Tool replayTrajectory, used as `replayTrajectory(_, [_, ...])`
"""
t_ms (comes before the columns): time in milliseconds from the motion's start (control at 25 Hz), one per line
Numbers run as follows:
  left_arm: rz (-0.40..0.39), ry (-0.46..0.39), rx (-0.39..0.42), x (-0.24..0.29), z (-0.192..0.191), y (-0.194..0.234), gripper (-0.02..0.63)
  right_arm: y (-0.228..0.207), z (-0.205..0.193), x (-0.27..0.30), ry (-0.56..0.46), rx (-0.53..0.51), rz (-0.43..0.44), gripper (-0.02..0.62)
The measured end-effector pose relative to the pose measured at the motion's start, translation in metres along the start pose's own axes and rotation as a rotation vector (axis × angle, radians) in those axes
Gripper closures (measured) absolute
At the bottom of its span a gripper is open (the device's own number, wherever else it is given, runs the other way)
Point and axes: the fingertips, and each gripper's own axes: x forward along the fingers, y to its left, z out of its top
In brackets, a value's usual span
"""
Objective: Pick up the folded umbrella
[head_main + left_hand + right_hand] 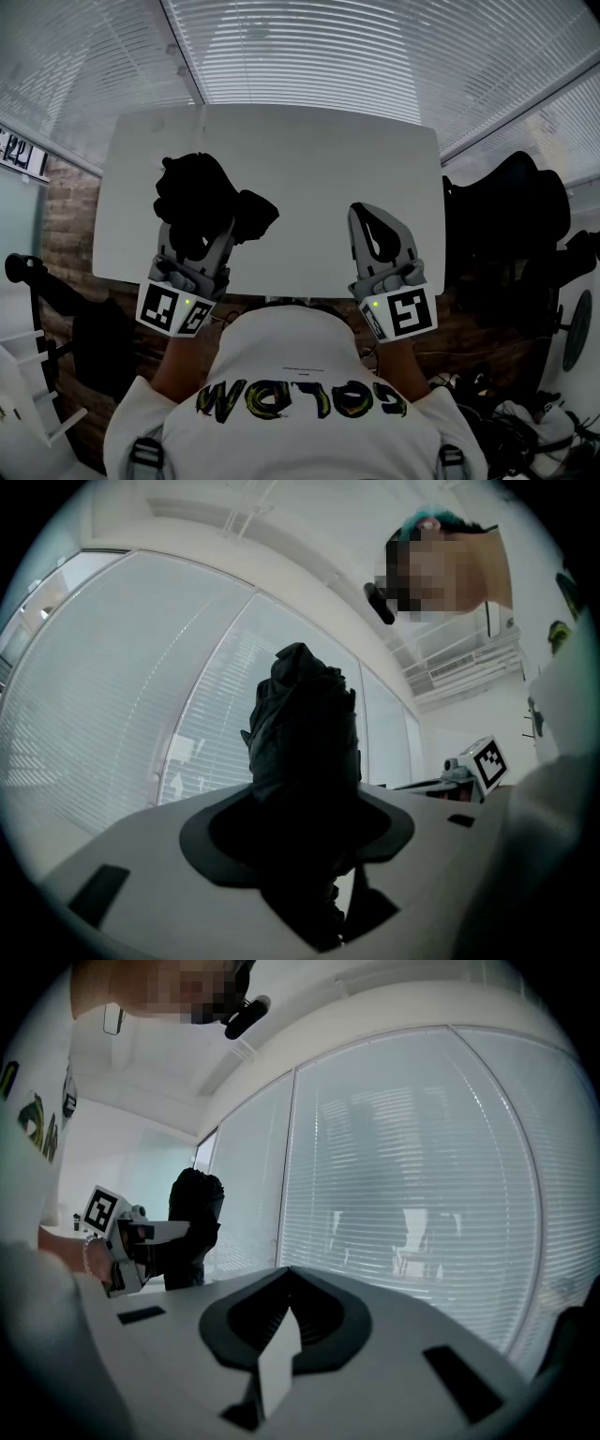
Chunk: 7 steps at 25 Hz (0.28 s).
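My left gripper (199, 242) has its jaws clamped on the folded umbrella (305, 733). My right gripper (380, 234) has its jaws closed, empty. Best to squeeze evenly while lifting.

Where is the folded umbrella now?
Head view, left side: the folded umbrella sits clamped in the left gripper, over the left half of the white table.
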Motion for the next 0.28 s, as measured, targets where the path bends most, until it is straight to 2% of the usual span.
replayTrajectory(280, [-0.004, 0.006, 0.003, -0.0023, 0.0025, -0.0012, 0.362, 0.0025, 0.0019, -0.0010, 0.002, -0.002, 0.001, 0.584])
